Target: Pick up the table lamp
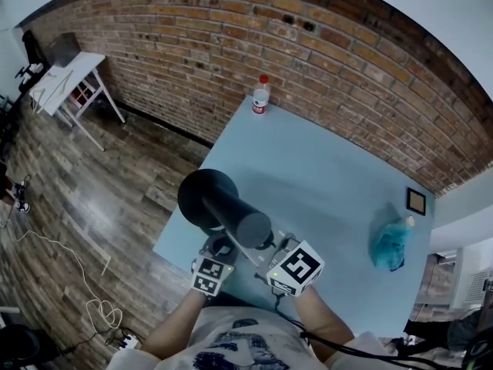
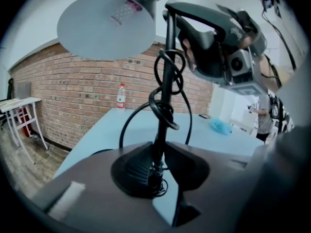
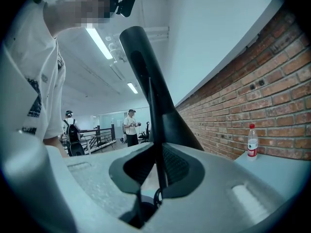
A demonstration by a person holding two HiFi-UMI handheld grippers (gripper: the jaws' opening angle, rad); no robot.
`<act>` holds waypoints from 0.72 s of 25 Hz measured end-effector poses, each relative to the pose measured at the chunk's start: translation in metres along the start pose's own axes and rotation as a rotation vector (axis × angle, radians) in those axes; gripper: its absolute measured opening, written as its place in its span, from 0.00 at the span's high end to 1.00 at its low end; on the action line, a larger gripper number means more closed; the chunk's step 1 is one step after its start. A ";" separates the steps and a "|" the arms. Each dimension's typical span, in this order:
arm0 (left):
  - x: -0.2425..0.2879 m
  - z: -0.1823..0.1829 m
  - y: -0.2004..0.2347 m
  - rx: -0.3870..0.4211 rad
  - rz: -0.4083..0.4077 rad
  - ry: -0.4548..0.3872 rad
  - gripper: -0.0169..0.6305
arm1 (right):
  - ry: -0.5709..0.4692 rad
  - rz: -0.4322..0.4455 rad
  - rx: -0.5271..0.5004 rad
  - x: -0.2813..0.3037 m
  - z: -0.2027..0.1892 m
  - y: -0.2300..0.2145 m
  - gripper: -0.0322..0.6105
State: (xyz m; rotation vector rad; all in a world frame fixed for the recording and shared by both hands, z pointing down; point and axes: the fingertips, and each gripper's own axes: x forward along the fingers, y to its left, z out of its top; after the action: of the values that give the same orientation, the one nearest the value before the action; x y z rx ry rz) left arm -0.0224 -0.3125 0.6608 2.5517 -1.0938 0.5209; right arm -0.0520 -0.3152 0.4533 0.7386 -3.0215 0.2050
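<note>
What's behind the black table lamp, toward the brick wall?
A red-capped clear plastic bottle stands at the light blue table's far edge. The black table lamp hides part of the table's left edge.

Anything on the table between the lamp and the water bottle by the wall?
No. That stretch of the blue table is bare between the lamp and the water bottle, as the head view shows.

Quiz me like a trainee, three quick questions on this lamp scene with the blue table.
1. True or false: the bottle stands upright near the brick wall.
2. The left tool is shut on the: A) bottle B) lamp C) chair
3. Fill in: in the head view, the bag lies at the table's ____ side.
Key: 1 true; 2 B; 3 right.
</note>
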 end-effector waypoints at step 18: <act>-0.007 0.000 -0.012 0.010 -0.007 -0.016 0.87 | -0.033 0.022 0.050 -0.008 0.006 0.004 0.89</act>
State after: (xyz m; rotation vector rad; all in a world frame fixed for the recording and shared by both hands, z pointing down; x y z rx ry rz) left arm -0.0185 -0.3004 0.6555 2.5724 -1.0897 0.5059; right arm -0.0467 -0.3087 0.4467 0.7190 -3.0681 0.2723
